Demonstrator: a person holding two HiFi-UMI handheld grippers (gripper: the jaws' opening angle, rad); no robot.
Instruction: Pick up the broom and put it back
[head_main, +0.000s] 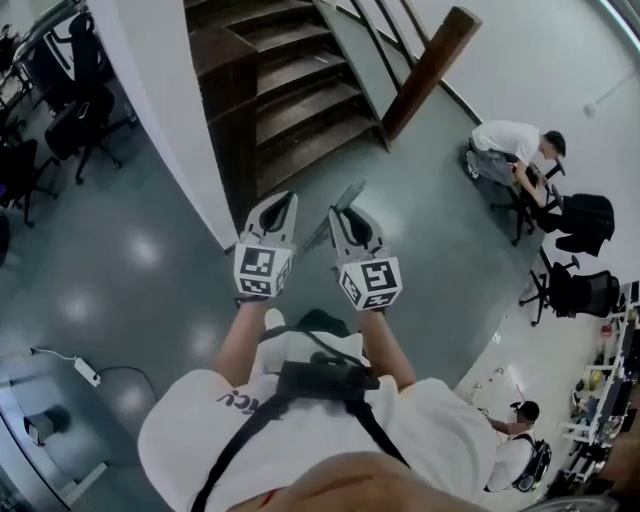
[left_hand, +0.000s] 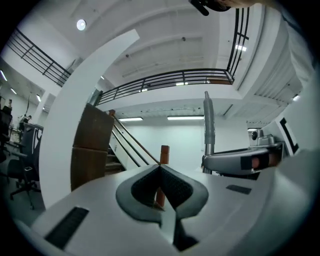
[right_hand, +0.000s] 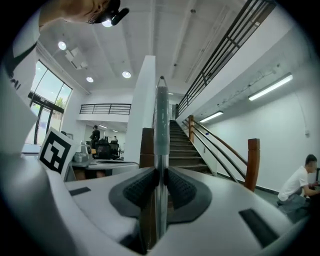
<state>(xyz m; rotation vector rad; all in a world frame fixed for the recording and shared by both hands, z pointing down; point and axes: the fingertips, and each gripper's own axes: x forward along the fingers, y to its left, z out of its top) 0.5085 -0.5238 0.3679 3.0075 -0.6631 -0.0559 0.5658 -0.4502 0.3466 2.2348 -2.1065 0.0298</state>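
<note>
You have two grippers out in front of you and one broom. Your right gripper (right_hand: 161, 175) is clamped on the broom handle (right_hand: 161, 130); its ribbed pads press on the metal shaft just below the grey sleeve, and the handle stands upright between them. The brush end is out of sight. Your left gripper (left_hand: 160, 167) has its jaws closed together with nothing in them, and it sits just beside the right one, level with it.

Ahead of you is one dark wooden staircase (head_main: 290, 90) with a brown newel post (head_main: 430, 70) at its foot. Two other people are in the head view: one bent low by the right wall (head_main: 510, 145) and one at the lower right (head_main: 515, 450). Two dark office chairs (head_main: 575, 290) stand near the first person, and there are more at the upper left, too bunched to count. One white power strip (head_main: 88, 371) lies on the floor (head_main: 130, 270), which is glossy grey-green and reflects the ceiling lights. The walls are white.
</note>
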